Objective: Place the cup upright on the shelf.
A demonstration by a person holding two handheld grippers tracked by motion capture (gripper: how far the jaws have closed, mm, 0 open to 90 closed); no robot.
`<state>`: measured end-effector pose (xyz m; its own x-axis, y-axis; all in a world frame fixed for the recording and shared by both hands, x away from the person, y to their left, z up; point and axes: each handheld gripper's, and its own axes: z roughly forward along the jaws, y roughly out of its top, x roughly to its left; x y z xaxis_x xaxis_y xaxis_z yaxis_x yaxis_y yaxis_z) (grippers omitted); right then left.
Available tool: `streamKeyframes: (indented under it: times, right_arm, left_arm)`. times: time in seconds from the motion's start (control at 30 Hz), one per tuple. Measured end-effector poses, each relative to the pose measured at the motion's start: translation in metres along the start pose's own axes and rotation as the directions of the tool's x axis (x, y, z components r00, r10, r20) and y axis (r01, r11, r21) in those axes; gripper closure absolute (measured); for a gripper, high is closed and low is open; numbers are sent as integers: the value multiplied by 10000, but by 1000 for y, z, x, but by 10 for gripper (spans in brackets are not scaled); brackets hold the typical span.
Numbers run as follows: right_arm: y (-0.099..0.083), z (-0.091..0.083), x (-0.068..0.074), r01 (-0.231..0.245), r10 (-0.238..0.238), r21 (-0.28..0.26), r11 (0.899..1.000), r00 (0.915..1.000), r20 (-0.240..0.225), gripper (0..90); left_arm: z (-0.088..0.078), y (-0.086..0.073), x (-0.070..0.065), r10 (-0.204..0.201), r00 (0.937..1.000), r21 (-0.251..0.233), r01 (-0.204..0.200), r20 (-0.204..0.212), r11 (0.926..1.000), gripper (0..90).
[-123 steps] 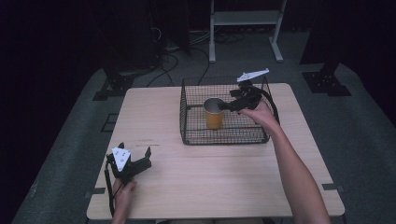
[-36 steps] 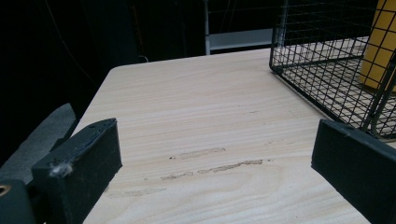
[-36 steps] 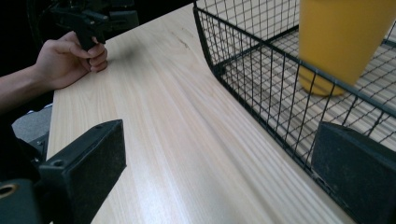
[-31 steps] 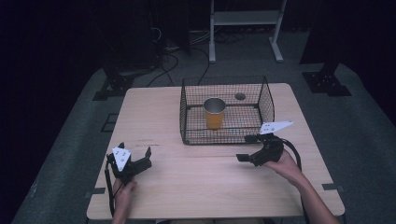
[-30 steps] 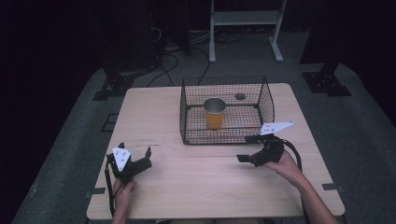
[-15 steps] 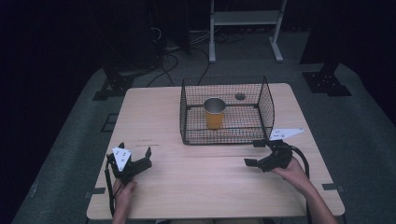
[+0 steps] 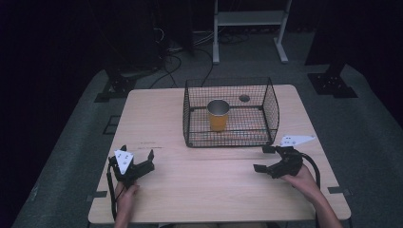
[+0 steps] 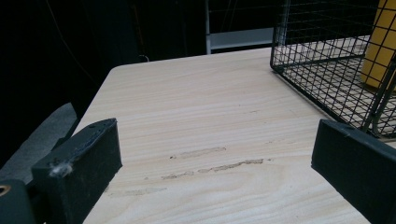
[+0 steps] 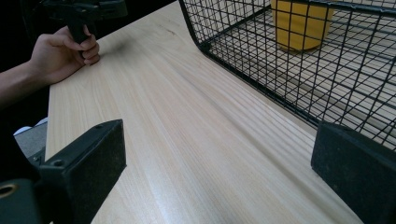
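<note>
Cup left in basket; right hand-held gripper withdrawn, spread, empty.

A yellow cup stands upright inside the wire basket on the table.

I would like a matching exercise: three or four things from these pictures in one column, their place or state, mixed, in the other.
1. yellow cup
2. wire basket
3. left gripper
4. right gripper

a. open, near the table's left front corner
b. stands upright inside the basket
c. open, just in front of the basket's right corner
d. on the table's far half

Pairs: 1-b, 2-d, 3-a, 4-c
</note>
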<state>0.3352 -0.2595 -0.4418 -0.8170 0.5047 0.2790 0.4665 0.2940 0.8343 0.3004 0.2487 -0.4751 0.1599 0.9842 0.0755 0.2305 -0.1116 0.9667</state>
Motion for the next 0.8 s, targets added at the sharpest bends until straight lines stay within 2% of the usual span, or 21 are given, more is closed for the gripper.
streamKeyframes:
  times: [0.33,0.5,0.6,0.67,0.8]
  right_arm:
    - [-15,-9,5,0,5,-153,9999,9995,310,26]
    - [-28,-20,4,-383,412,-684,9969,9983,415,26]
    - [-36,-23,7,-406,454,-850,9956,9975,550,26]
    - [-44,-25,8,-569,628,-1182,9914,9969,474,26]
    - [-53,-27,10,-690,768,-1312,9890,9955,553,26]
  left_arm:
    - [0,0,0,15,10000,-2,-15,-21,10000,8]
    - [0,0,0,12,10000,12,-12,-49,10000,8]
    - [0,0,-1,21,10000,11,-21,-39,10000,8]
    - [0,0,-1,77,10000,1,-77,-45,10000,8]
    - [0,0,-2,135,9999,20,-135,-78,9999,8]
